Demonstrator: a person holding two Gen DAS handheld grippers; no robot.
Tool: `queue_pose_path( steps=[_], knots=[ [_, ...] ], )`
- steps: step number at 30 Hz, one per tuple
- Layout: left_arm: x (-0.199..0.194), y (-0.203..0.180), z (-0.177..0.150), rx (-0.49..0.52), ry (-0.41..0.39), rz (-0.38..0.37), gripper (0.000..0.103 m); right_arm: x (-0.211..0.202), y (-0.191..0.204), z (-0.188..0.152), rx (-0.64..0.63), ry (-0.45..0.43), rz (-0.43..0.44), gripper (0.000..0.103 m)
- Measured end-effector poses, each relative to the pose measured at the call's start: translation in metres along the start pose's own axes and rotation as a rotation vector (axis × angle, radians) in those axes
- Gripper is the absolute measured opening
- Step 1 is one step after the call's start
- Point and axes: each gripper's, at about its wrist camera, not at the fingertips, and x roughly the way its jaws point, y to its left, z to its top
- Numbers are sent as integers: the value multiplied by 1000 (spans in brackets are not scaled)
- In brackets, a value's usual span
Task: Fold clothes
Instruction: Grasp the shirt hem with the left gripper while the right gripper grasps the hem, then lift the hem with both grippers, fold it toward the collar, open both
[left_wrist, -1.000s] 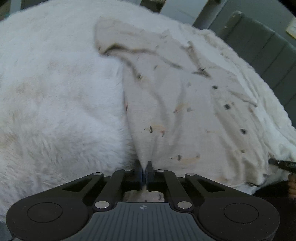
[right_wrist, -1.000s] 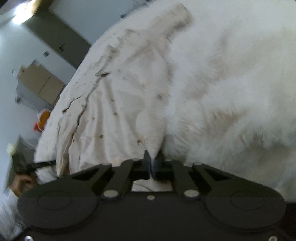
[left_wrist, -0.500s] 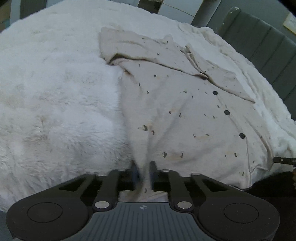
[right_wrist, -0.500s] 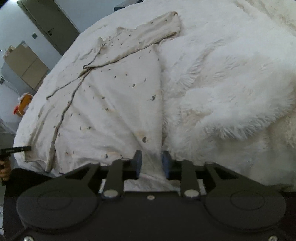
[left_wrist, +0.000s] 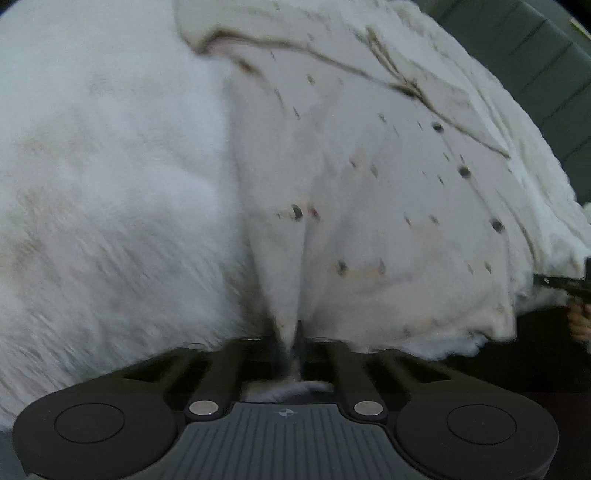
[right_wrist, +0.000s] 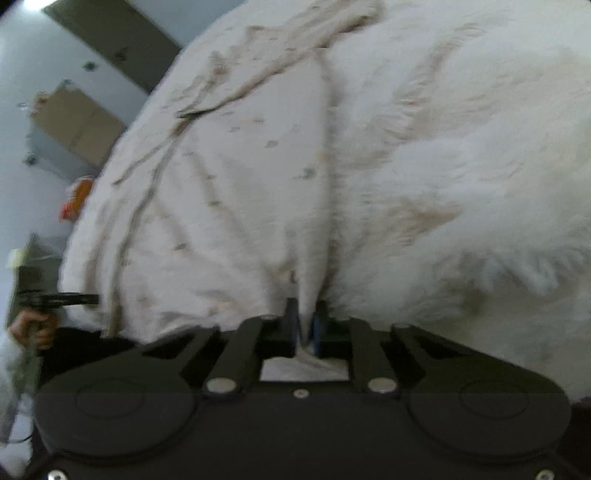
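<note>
Half a second before, stood parted over the hem; since then clamped anew, the left gripper (left_wrist: 290, 341) on the shirt's (left_wrist: 369, 184) near left corner and the right gripper (right_wrist: 304, 325) on its near right corner, cloth pinched into a taut ridge at each. Lay otherwise spread on the white blanket (left_wrist: 110, 166), collar and sleeve at the far end, both views smeared as if by movement. Looked, with both of the 2 near corners secured, ready for a lift and carry of the hem toward the collar as the fold.
</note>
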Motion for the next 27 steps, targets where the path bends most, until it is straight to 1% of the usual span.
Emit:
queue_pose_path(
  steps=[1,2,3,4,5,6,7,8,9,12,13,15,17,19,20,21,23,24,25,26,27],
  knots=[
    [-1,-1,0,-3,9,-23,1,-8,4,1,-17,-32,53,0],
    [-7,-1,0,-10,-16,-69,1,-16,8,1,-35,-65,107,0],
    [-22,-1,-1,-27,-69,-147,1,-29,14,2,-54,-120,166,0],
    [-34,0,-2,-36,-108,-185,1,-47,19,3,-61,-193,209,0],
    [-43,0,-3,-44,-136,-204,1,-58,20,4,-54,-238,221,0],
    [-65,2,-4,-67,-209,-248,1,-69,22,4,-47,-282,231,0],
    [-76,4,-5,-84,-246,-265,1,-78,22,3,-41,-316,239,0],
    [-86,6,-5,-97,-275,-279,1,-88,23,2,-34,-344,245,0],
    [-95,7,-5,-109,-301,-293,1,-91,24,1,-34,-353,247,0],
    [-116,3,-9,-127,-354,-349,1,-110,34,-4,-58,-384,267,0],
    [-122,1,-10,-123,-369,-367,1,-119,42,-8,-69,-405,300,0],
    [-132,-5,-8,-122,-394,-386,1,-129,53,-8,-78,-437,327,0],
    [-144,-9,-2,-127,-434,-419,1,-137,60,-2,-91,-455,327,0],
    [-149,-8,13,-128,-467,-438,1,-143,66,10,-108,-477,310,0],
    [-151,-7,22,-127,-482,-444,1,-145,68,26,-113,-504,295,0],
    [-150,-6,35,-126,-492,-440,1,-149,68,34,-114,-517,293,0],
    [-148,-4,61,-123,-513,-430,1,-150,64,71,-101,-577,257,0],
    [-144,-1,83,-119,-525,-408,1,-149,62,88,-95,-598,239,0],
    [-139,2,106,-116,-536,-385,1,-140,59,121,-92,-624,194,0],
    [-131,8,136,-112,-546,-358,1,-130,55,151,-94,-638,144,0],
    [-124,13,166,-108,-555,-332,1,-122,53,170,-95,-643,120,0]
  ],
)
